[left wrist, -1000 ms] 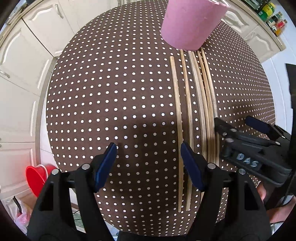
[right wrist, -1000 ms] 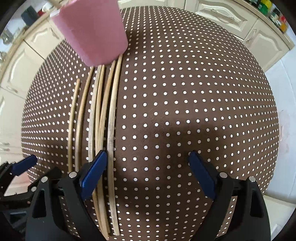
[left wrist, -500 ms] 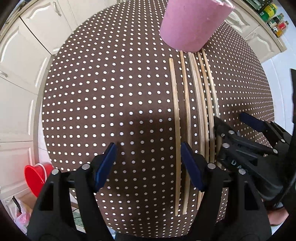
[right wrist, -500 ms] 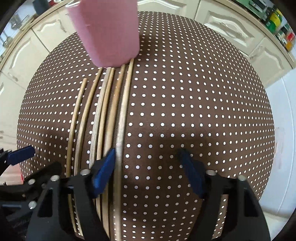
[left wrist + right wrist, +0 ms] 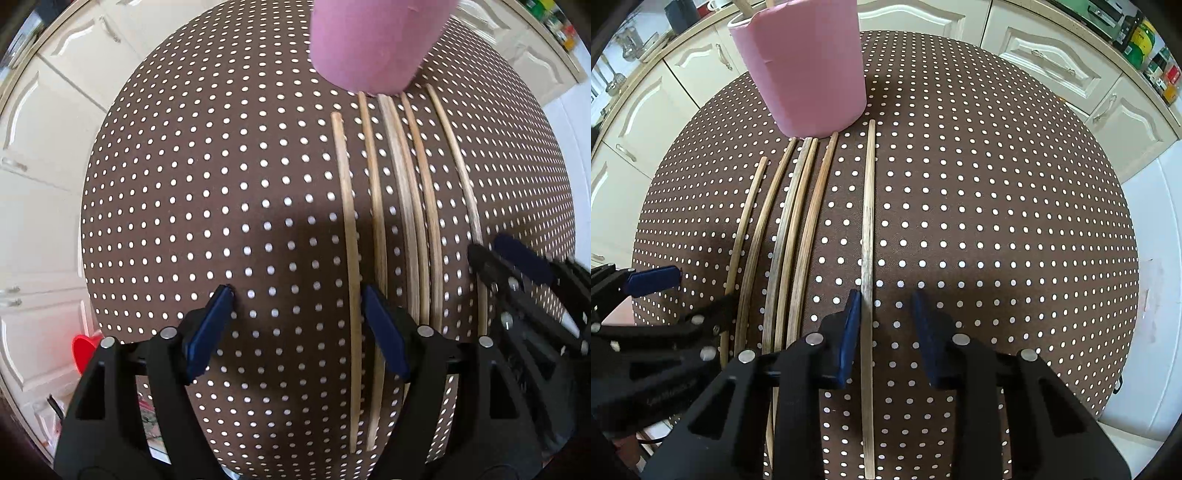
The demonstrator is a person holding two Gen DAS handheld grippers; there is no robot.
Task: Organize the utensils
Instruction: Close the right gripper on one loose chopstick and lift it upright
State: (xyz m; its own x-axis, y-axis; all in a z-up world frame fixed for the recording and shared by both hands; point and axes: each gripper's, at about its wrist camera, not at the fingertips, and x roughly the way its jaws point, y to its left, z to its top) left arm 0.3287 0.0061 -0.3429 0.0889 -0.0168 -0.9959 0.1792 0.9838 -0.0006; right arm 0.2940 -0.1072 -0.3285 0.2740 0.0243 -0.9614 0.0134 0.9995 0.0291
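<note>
Six slim wooden chopsticks [image 5: 798,221] on dotted cloth [image 5: 979,206]; right hand-held gripper [image 5: 886,306] closing, unclamped, around one.

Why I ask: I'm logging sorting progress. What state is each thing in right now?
Pink cup: upright, sticks poking out of it.
Five chopsticks: lying flat, side by side, by the cup's base.
Sixth chopstick: lying flat, apart from the rest, between the right gripper's fingers.
Right gripper: fingers have just been closing, not yet clamped.
Left gripper: open, holding nothing.
</note>
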